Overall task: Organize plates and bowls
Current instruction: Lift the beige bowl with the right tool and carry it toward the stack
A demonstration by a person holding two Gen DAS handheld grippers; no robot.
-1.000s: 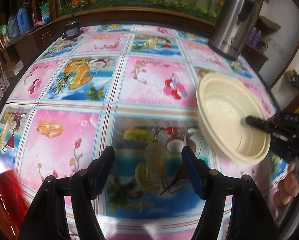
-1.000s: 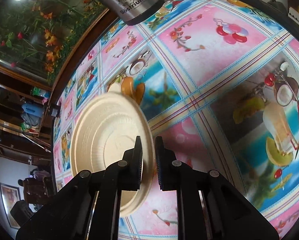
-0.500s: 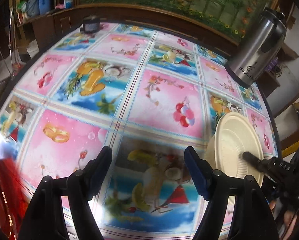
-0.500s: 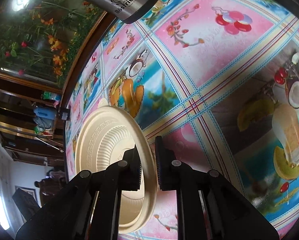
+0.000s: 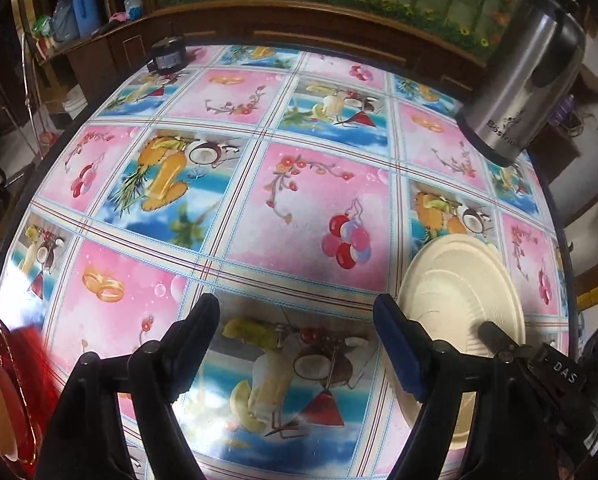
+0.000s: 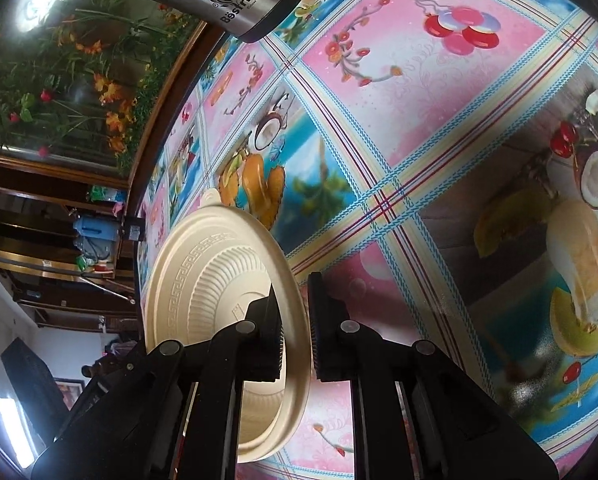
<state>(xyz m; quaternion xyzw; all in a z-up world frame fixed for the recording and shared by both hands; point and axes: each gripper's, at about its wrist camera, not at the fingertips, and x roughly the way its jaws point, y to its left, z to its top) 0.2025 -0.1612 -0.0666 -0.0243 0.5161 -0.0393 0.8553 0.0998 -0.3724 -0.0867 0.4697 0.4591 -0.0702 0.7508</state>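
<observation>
Right gripper [image 6: 295, 332] pinches cream bowl [image 6: 219, 280] rim, lifted off table [image 5: 299, 200]. Left gripper [image 5: 299, 340] empty, jaws opening; red plate [image 5: 3, 380] at its left. Stacking unfinished, likely.

Table [image 5: 307, 200], glossy fruit-print cloth; steel kettle [image 5: 527, 80] far right, small black box [image 5: 167, 54] far left.

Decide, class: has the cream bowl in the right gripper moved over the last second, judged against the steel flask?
Yes. In the left wrist view the bowl, clamped at its rim by the right gripper, has tipped from facing the camera to edge-on and sits lower, farther from the flask.
</observation>
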